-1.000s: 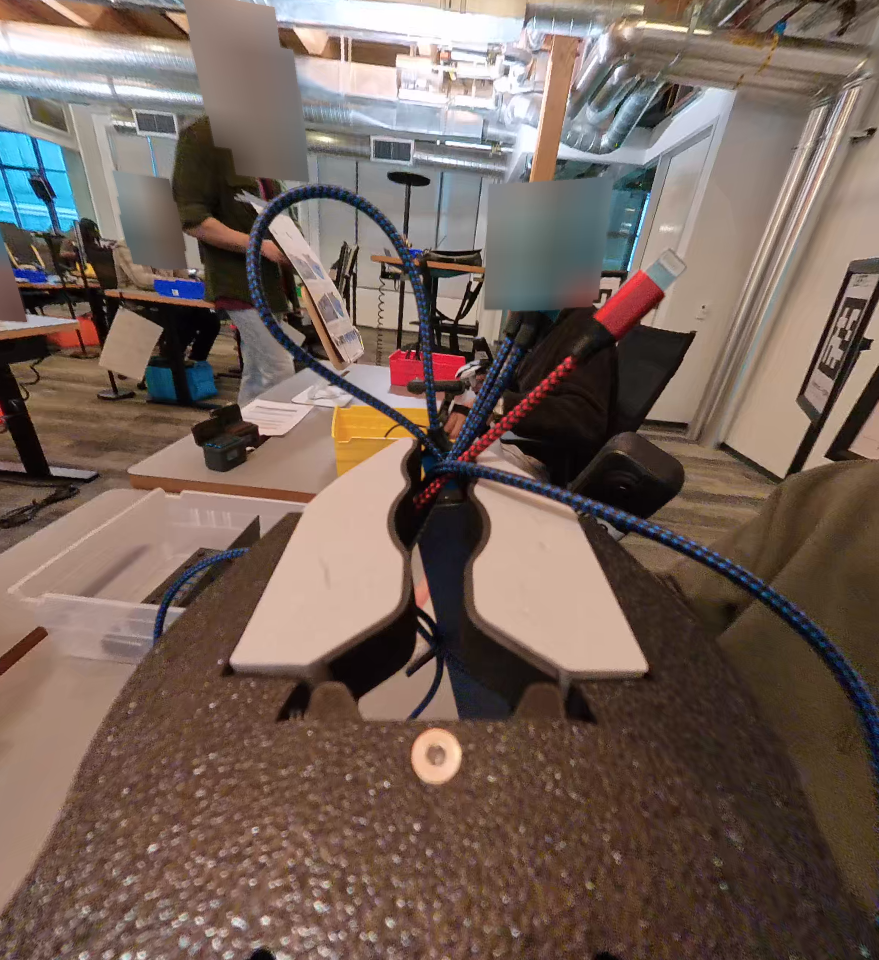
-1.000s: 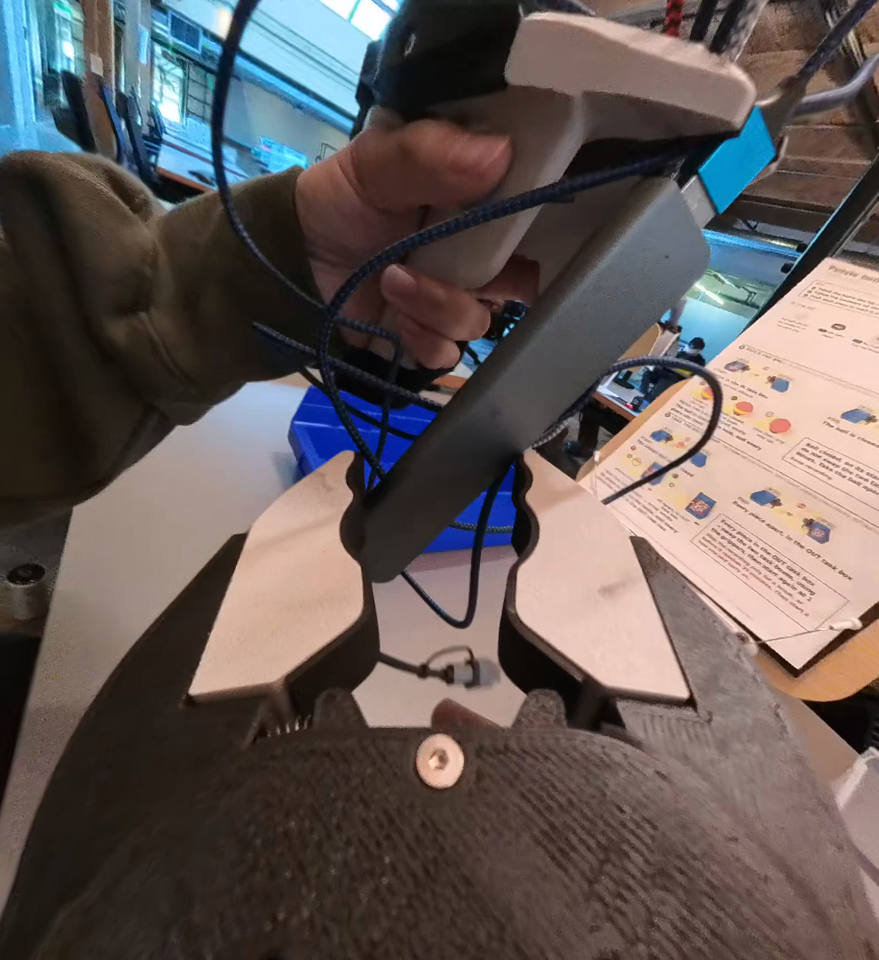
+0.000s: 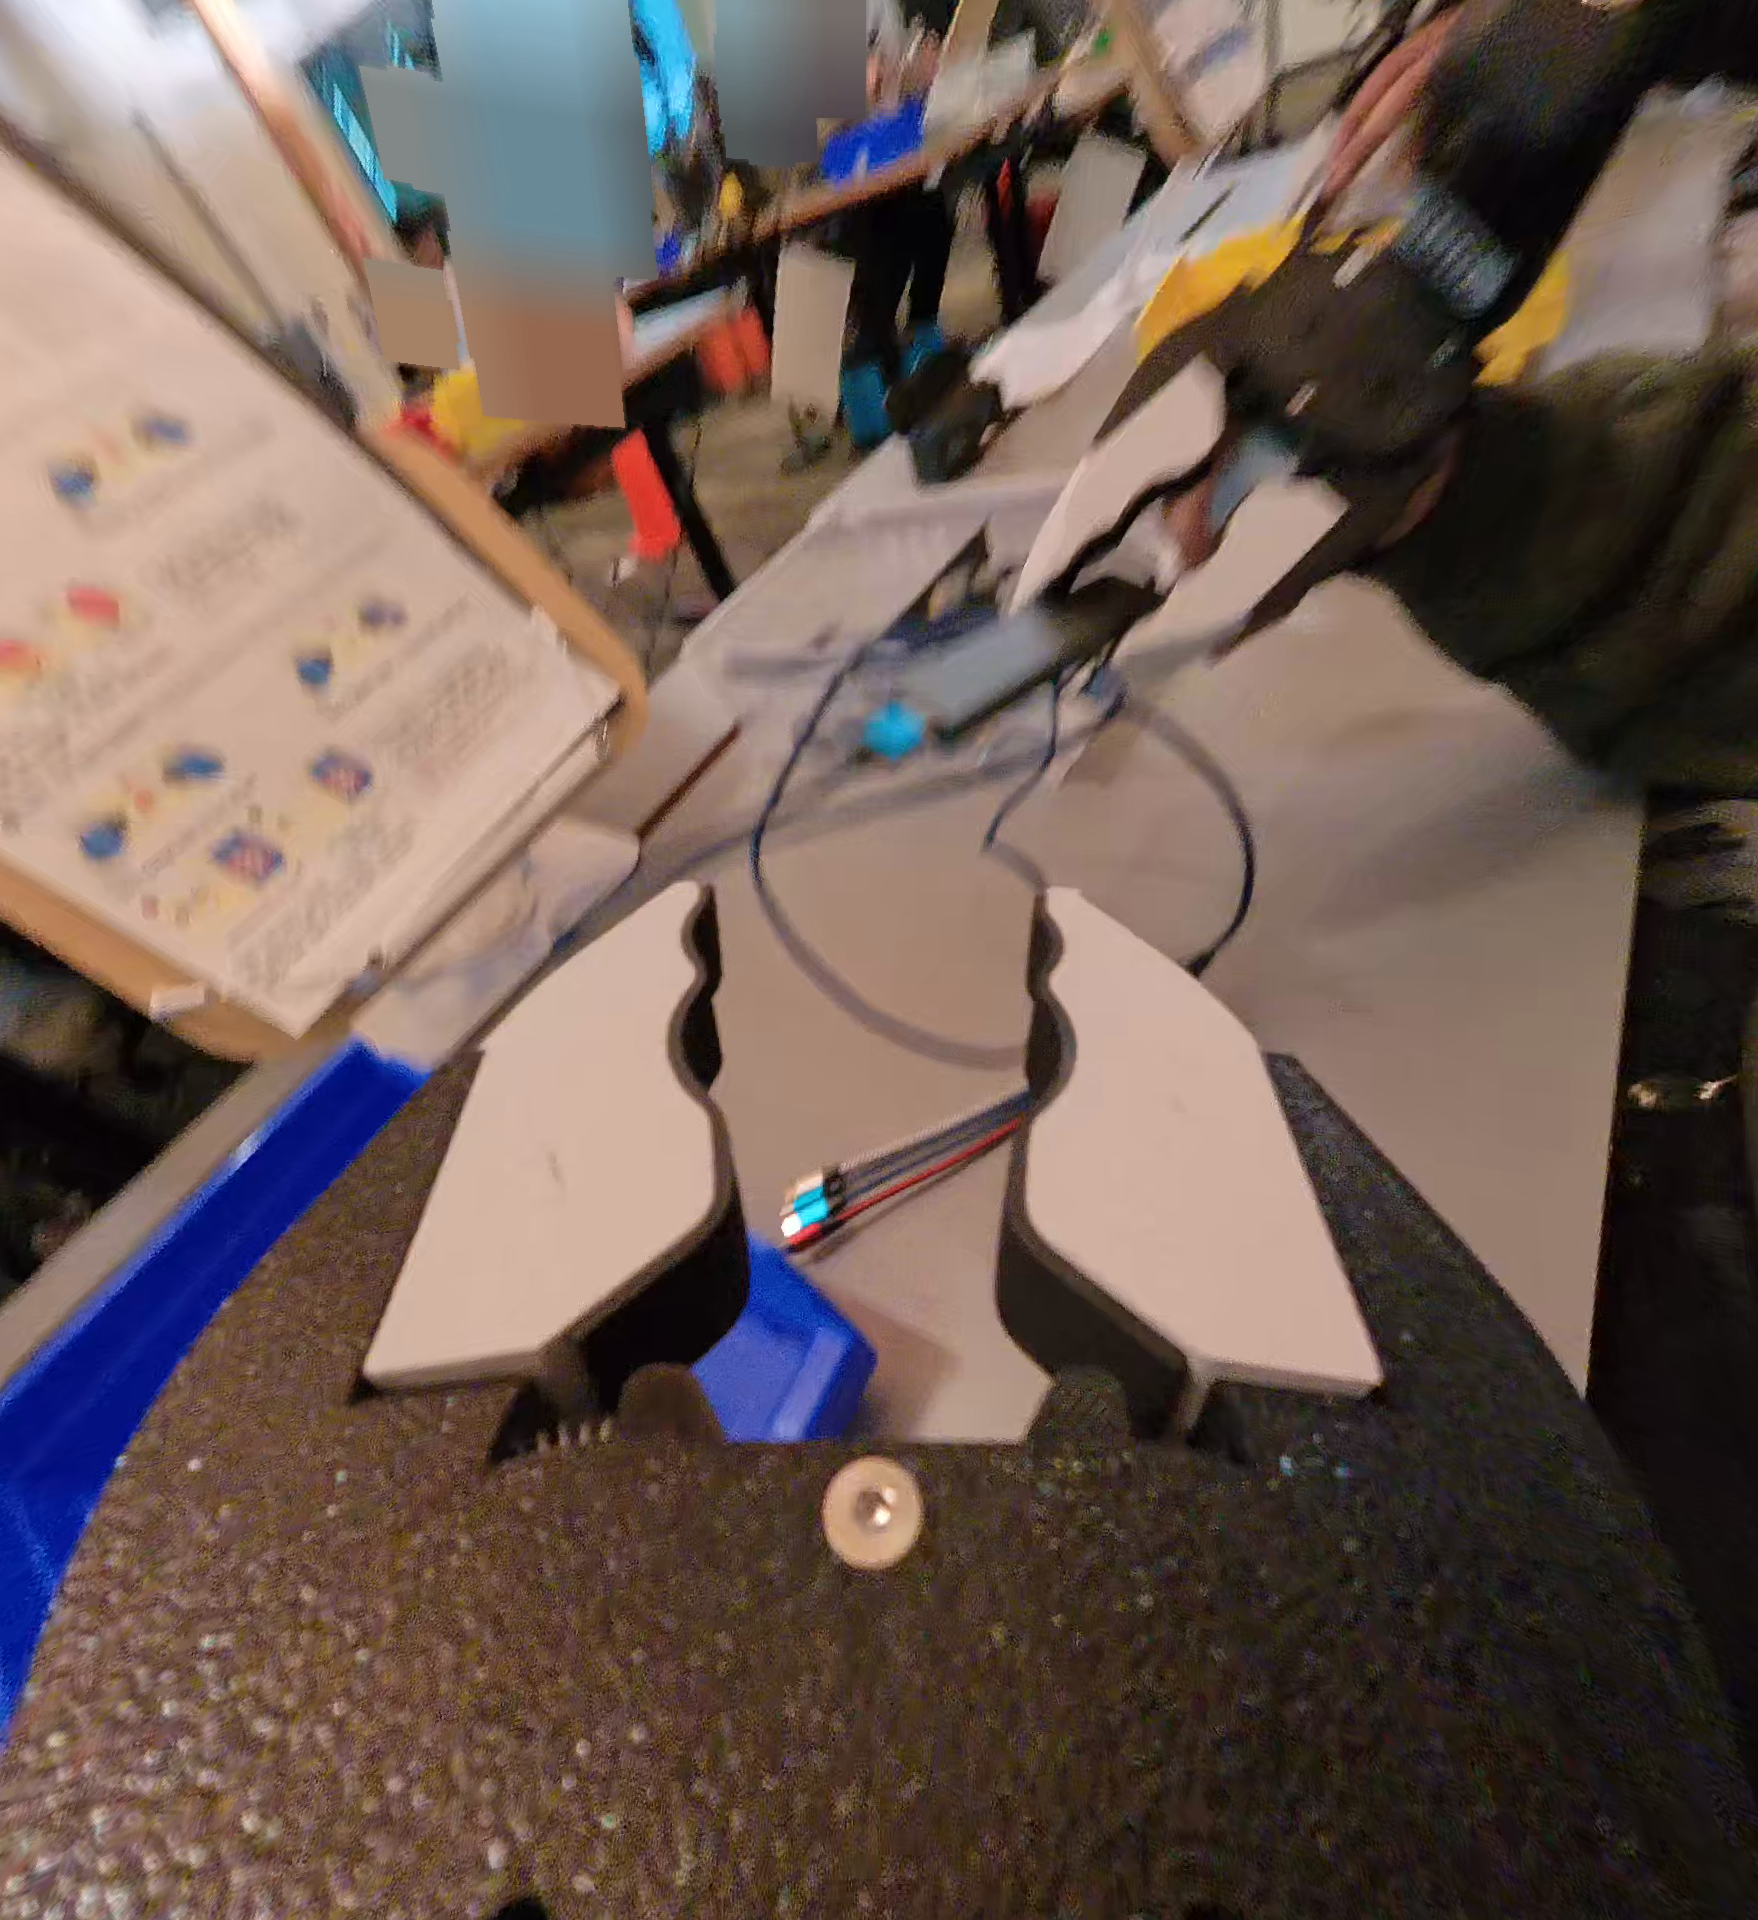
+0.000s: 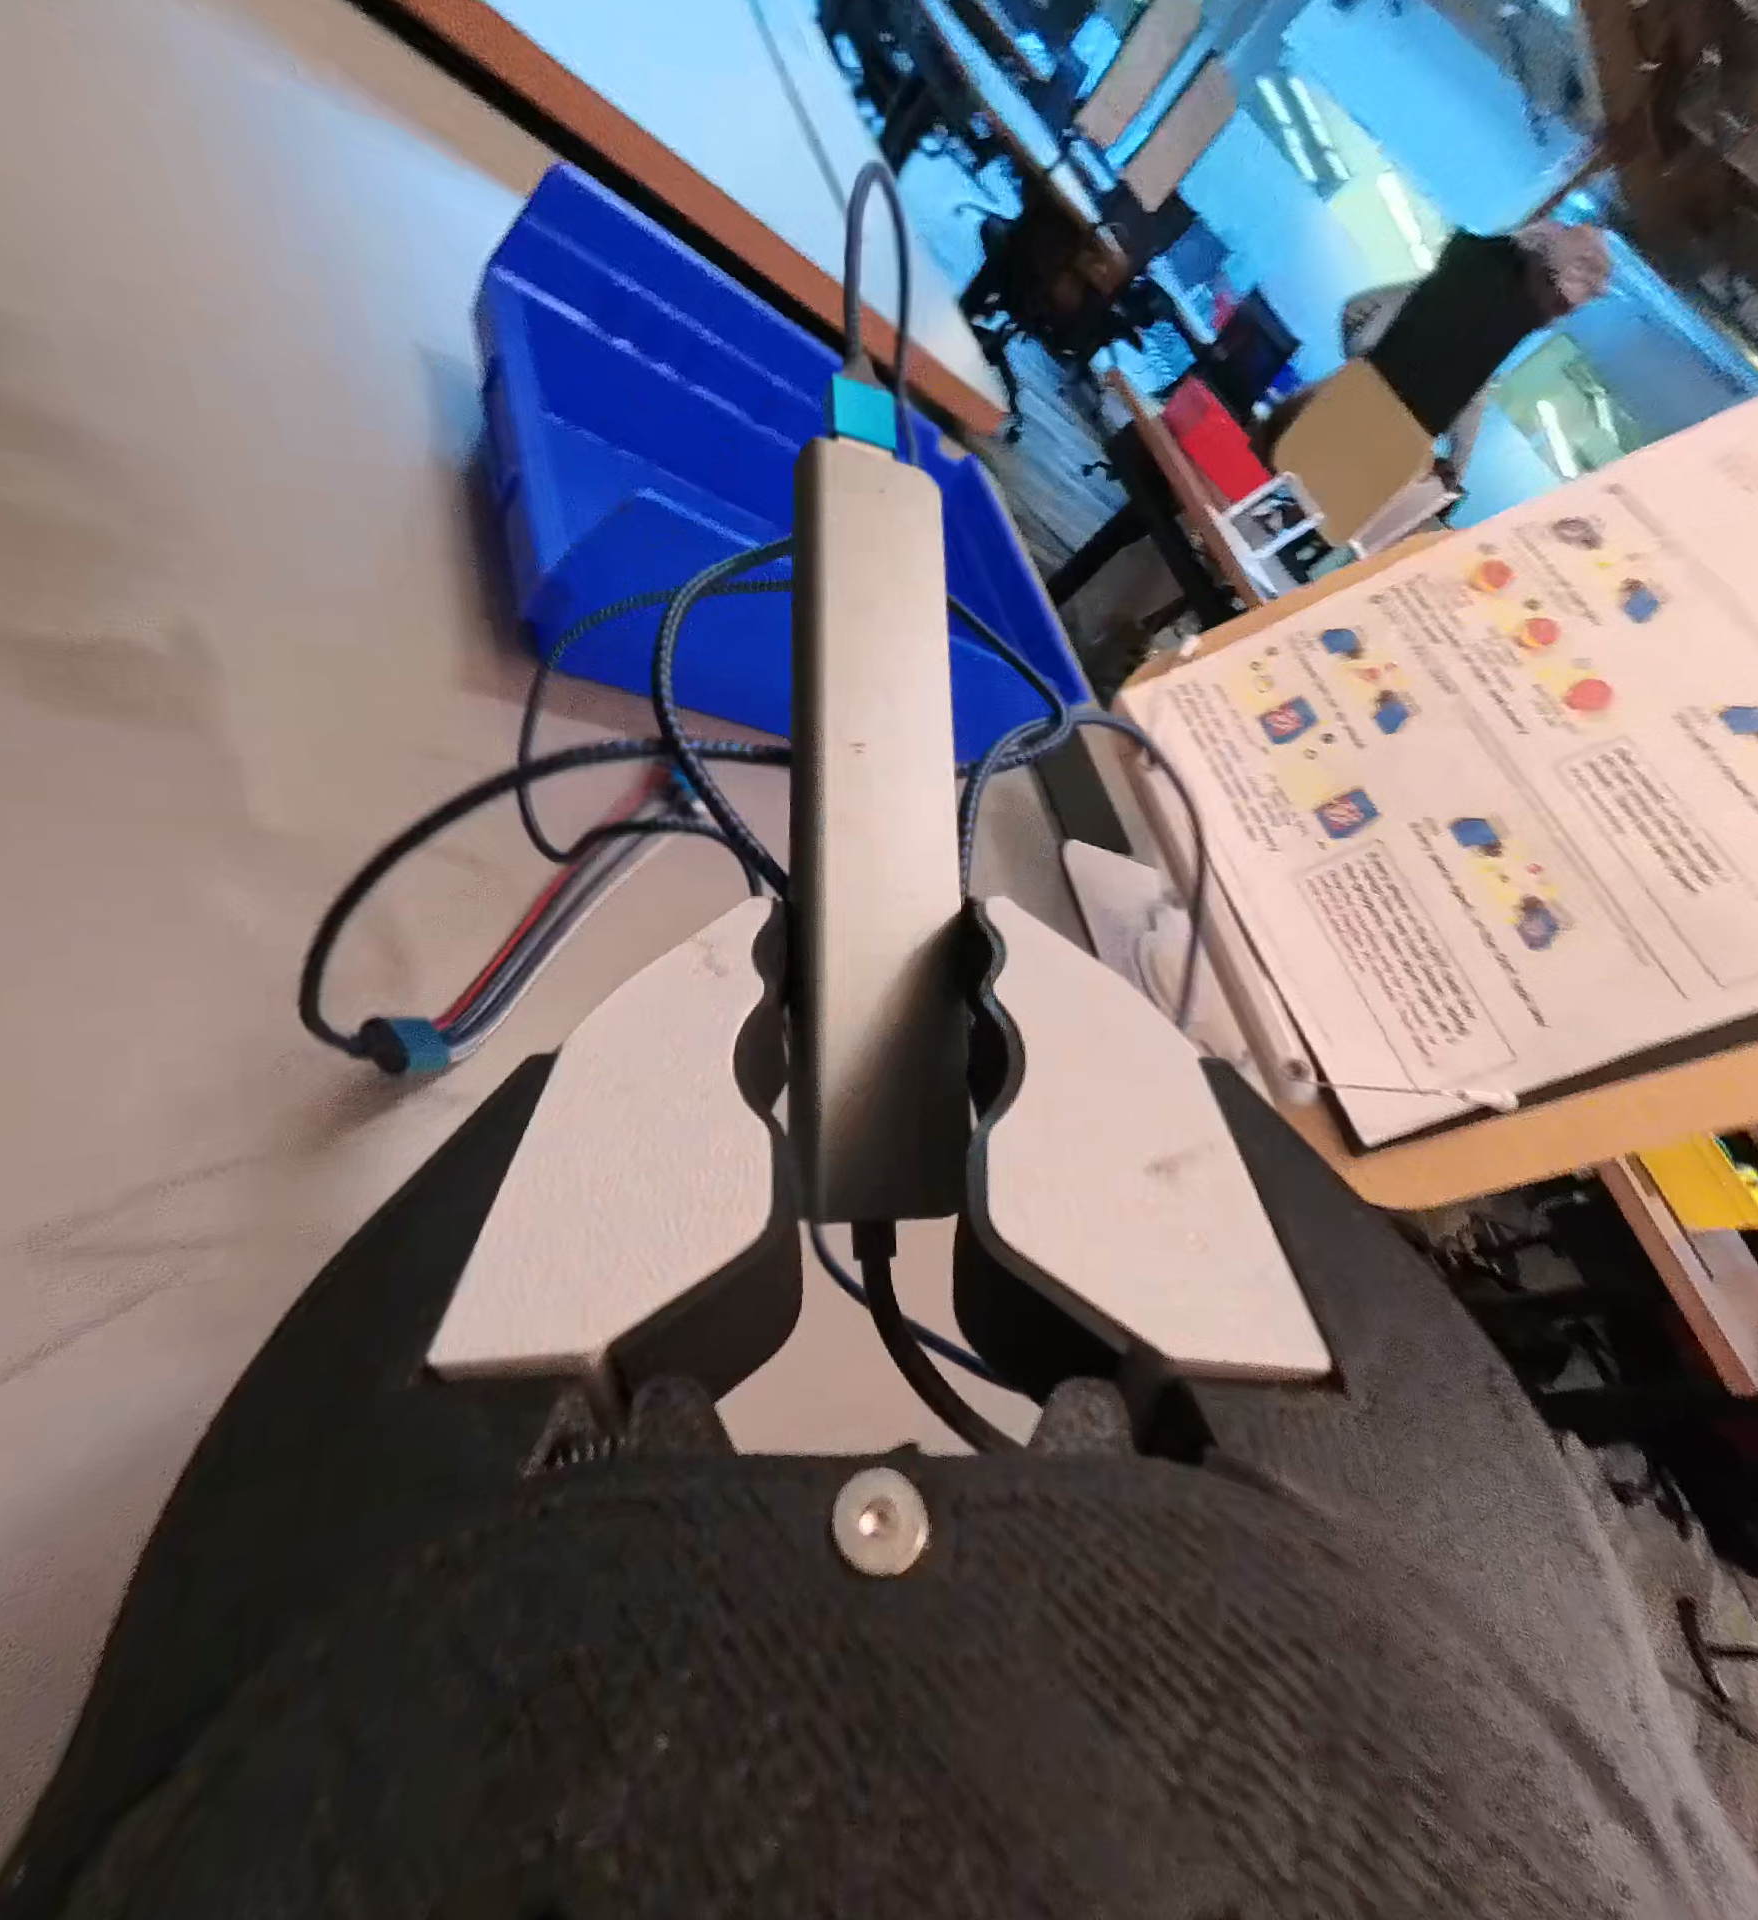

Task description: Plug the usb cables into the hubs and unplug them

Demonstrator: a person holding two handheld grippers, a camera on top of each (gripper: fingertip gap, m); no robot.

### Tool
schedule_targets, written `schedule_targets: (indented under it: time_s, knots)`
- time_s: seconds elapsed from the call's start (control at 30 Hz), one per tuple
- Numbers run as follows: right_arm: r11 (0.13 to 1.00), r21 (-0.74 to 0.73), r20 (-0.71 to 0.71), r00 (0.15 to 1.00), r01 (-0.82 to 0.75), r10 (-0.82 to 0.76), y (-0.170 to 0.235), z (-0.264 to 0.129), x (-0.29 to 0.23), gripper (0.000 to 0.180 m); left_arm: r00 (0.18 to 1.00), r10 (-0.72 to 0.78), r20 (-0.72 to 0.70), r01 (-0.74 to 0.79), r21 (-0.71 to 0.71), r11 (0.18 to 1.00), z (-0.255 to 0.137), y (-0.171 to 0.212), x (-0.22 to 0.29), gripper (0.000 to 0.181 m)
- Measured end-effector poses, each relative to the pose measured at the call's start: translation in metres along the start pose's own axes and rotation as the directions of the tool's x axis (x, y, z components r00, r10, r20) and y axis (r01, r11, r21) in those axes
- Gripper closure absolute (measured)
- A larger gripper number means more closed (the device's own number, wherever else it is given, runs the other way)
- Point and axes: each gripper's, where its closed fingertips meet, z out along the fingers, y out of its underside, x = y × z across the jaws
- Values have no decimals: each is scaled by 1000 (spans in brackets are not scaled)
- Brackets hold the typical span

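Since a second earlier we had let the cable bundle (image 3: 906, 1169) go: our left gripper (image 3: 870, 1049), then clenched on it in the air, now hovered released over the table (image 3: 1374, 935), the loose plugs lying between its fingers below. Our right gripper (image 4: 875, 1023) was clamped on the grey hub (image 4: 870, 790), held above the table. The hub's long axis ran straight ahead from that gripper, a teal plug (image 4: 862, 421) seated in its far end. To do the next step well, we judged, keep the hub steady and take one plug squarely, close behind its head.
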Motion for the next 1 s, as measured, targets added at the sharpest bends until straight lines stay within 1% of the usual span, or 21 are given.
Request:
schedule_targets:
  time_s: [0.03,0.07,0.13,0.17,0.23,0.3,0.4,0.43,0.47,0.53,0.57,0.67,0.73,0.8,0.83,0.87,0.9,0.93,0.97,1.0]
  knots:
    - [1000,3,18,1000,16,-16,1,3,-5,148,999,34,-16,-34,27,999,4,-9,6,128]
    - [1000,6,32,999,18,-18,1,7,-9,147,997,73,-39,-72,16,997,11,-10,13,128]
    - [999,20,46,998,33,-34,0,10,-14,147,987,127,-94,-134,-69,989,30,3,22,122]
    - [999,21,35,998,46,-47,-1,10,-14,147,987,131,-92,-140,-103,985,39,10,21,118]
    - [997,15,39,997,70,-70,0,9,-15,148,992,92,-87,-102,-115,988,55,20,22,119]
    - [999,-9,9,999,35,-35,4,7,-9,147,999,29,-21,-30,-62,998,65,18,21,121]
    - [999,-26,-54,998,-21,20,10,7,4,147,990,-53,132,36,126,991,67,-2,24,132]
    - [999,-22,-72,996,-46,44,12,8,8,147,980,-108,165,81,158,984,68,-2,26,137]
    - [998,-6,-91,994,-64,63,11,9,11,148,967,-181,182,154,152,976,71,3,29,137]
    - [996,26,-102,991,-84,86,6,13,11,148,923,-349,165,334,110,936,86,18,38,134]
    - [996,42,-86,993,-76,80,2,16,7,147,897,-420,139,406,120,906,93,20,42,128]
    - [996,65,-66,996,-62,66,-10,25,-6,148,776,-630,37,608,226,761,107,12,37,135]
    - [996,64,-86,994,-60,65,-16,31,-8,148,710,-704,35,680,225,698,114,17,25,143]
    - [995,53,-121,989,-81,87,-16,35,-7,148,687,-727,-1,706,241,666,117,16,20,151]
    - [994,58,-106,990,-91,97,-16,38,-11,148,673,-740,-21,720,251,647,118,14,19,155]
    - [994,49,-91,991,-96,101,-15,41,-14,148,673,-738,-56,724,256,640,118,10,21,162]
    - [996,36,-99,991,-87,90,-12,43,-15,148,687,-723,-78,715,249,653,119,7,23,164]
    - [997,21,-102,992,-72,73,-9,45,-16,147,718,-694,-42,683,229,693,120,10,22,164]
    - [998,-6,-77,995,-64,63,-4,48,-21,143,759,-652,1,638,203,743,122,14,22,164]
    - [997,-39,-13,998,-60,59,2,50,-31,139,795,-606,30,594,168,787,123,17,25,168]
